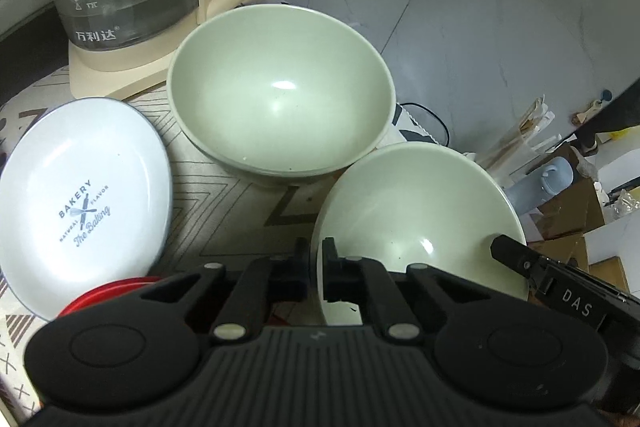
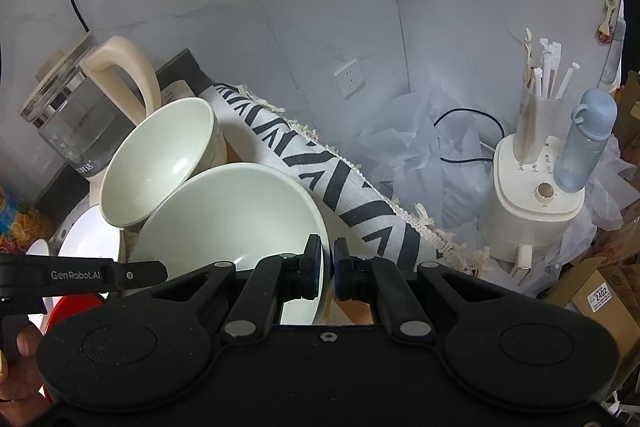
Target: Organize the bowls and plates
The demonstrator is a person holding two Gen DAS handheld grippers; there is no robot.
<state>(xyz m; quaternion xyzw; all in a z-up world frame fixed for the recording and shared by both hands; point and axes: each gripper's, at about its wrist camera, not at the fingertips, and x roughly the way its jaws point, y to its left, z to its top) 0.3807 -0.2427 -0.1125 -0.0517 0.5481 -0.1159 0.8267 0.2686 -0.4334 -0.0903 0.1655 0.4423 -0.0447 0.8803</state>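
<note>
Jaws of both grippers pinch the pale green bowl's [image 1: 416, 211] rim.

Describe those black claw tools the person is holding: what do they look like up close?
Both are matte black plastic. Each has a wide ribbed body with two round discs, silver pivot pins and two linked arms ending in narrow flat fingers. The left gripper shows "GenRobot.AI" in white along its side; the right gripper shows white "DAS" lettering and blue pads. No cables or sleeves are visible.

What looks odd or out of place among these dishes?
The nearer green bowl is tipped steeply, pinched at opposite rims by the left gripper and right gripper. The far bowl leans too. The patterned cloth is bunched up beside them.
</note>
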